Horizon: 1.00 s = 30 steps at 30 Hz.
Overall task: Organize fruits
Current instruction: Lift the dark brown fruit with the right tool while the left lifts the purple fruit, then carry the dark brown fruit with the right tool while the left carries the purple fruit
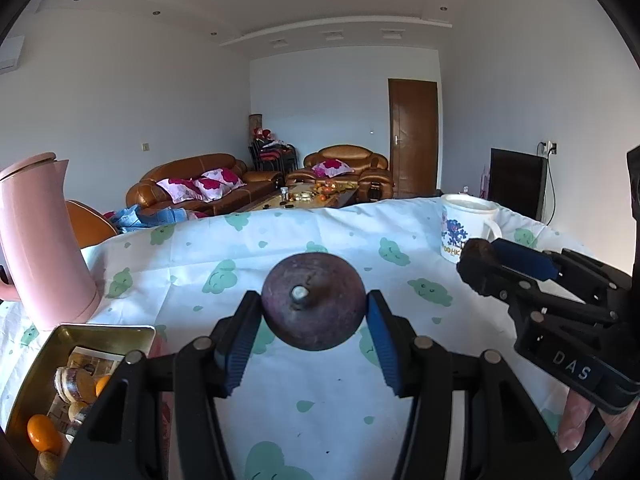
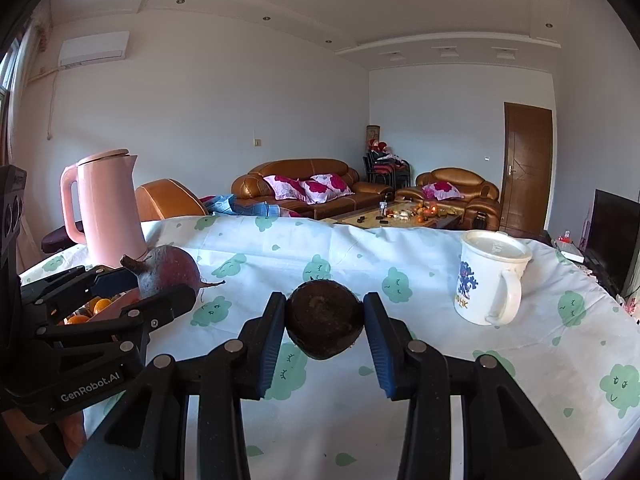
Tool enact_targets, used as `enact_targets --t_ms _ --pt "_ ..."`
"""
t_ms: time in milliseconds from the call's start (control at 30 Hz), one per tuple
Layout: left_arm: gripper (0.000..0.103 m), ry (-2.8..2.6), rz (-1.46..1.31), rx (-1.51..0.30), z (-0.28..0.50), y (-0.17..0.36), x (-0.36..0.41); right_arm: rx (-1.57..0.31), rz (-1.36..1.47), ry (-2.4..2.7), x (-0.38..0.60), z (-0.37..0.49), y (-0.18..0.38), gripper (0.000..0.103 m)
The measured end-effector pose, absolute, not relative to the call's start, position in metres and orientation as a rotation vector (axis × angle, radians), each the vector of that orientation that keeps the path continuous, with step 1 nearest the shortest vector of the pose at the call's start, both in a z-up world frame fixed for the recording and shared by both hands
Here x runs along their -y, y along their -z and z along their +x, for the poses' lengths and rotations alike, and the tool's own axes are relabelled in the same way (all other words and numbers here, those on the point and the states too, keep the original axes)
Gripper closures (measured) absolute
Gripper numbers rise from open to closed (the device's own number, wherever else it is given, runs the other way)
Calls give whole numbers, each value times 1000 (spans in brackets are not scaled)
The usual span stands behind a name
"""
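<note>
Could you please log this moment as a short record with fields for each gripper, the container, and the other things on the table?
left gripper: shut on purple root vegetable, held above the tablecloth
right gripper: shut on dark brown round fruit
container: gold tin at the table's left, holding oranges and other items
kettle: pink kettle, upright, far left
mug: white mug, upright, lidded, on the right

One kettle (image 2: 108, 208), one mug (image 2: 490, 276), two held fruits (image 1: 314, 300) (image 2: 325, 320) (oranges uncountable).
</note>
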<state>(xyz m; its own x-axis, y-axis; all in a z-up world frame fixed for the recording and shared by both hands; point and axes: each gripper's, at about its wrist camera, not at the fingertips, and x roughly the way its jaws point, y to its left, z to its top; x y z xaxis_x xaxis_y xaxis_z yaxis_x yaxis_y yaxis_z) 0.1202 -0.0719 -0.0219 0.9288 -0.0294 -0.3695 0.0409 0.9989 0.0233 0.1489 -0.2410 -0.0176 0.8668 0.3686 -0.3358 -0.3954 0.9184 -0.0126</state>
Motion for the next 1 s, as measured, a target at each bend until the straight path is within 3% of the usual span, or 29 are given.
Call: enact_targets --t_ms 1000 --pt "48 -6 56 -347 97 19 58 -290 -98 -408 236 140 15 61"
